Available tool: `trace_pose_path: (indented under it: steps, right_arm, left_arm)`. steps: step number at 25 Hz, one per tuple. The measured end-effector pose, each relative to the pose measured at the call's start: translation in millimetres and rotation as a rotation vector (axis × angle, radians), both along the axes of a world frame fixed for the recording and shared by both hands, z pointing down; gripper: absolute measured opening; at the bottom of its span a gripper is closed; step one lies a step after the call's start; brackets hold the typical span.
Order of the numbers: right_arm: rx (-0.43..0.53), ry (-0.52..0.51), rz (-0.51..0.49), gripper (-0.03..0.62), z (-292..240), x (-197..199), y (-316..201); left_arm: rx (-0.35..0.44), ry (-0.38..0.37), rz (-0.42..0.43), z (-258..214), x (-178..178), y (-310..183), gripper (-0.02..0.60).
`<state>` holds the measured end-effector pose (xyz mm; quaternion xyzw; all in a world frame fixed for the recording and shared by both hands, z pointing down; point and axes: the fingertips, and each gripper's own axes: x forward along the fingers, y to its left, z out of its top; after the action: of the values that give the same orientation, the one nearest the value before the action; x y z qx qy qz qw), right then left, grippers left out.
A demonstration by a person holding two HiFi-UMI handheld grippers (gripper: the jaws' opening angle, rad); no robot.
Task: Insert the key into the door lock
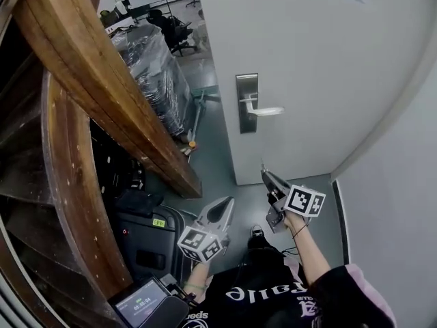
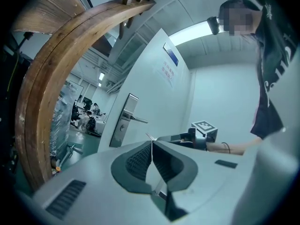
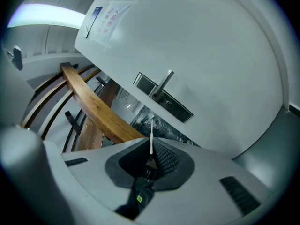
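Observation:
A white door (image 1: 307, 67) stands ahead, with a steel lock plate (image 1: 247, 103) and lever handle (image 1: 265, 111). My right gripper (image 1: 265, 174) is below the plate, apart from the door, and shut on a key (image 3: 151, 134). The key's thin blade sticks out past the jaws toward the lock plate (image 3: 164, 97), and a dark fob hangs behind. My left gripper (image 1: 227, 202) is lower and to the left, shut with nothing between its pads (image 2: 140, 161). In the left gripper view the lock plate (image 2: 123, 121) shows a round keyhole under the handle, and the right gripper (image 2: 185, 137) is off to the right.
A curved wooden frame (image 1: 102, 87) fills the left side. A black case (image 1: 147, 241) and a device with a screen (image 1: 140, 303) lie below it. Plastic-wrapped goods (image 1: 153, 74) stand beyond the open doorway. A white wall (image 1: 396, 203) closes the right.

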<state>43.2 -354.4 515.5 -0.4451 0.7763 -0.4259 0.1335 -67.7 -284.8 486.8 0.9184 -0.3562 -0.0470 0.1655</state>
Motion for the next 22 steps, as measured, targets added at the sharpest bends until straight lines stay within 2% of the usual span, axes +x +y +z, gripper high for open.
trace_pose_path:
  steps: [7, 10, 16, 22]
  right_arm:
    - [-0.018, -0.043, -0.065, 0.037, 6.5, 9.8, -95.5]
    - [-0.043, -0.095, -0.077, 0.037, 13.4, 10.2, -124.6]
    - [-0.11, -0.275, -0.052, 0.037, 26.6, 9.6, -164.4]
    - [-0.113, -0.334, -0.058, 0.037, 21.9, 6.4, -186.1]
  left_arm:
    - [0.008, -0.008, -0.042, -6.5, 23.4, -75.2, 0.009]
    - [0.014, -0.017, -0.05, -8.9, 32.9, -97.8, 0.009]
    - [0.009, -0.038, -0.071, -5.6, 38.7, -117.4, 0.009]
    - [-0.008, -0.052, -0.105, -0.4, 32.1, -128.5, 0.009]
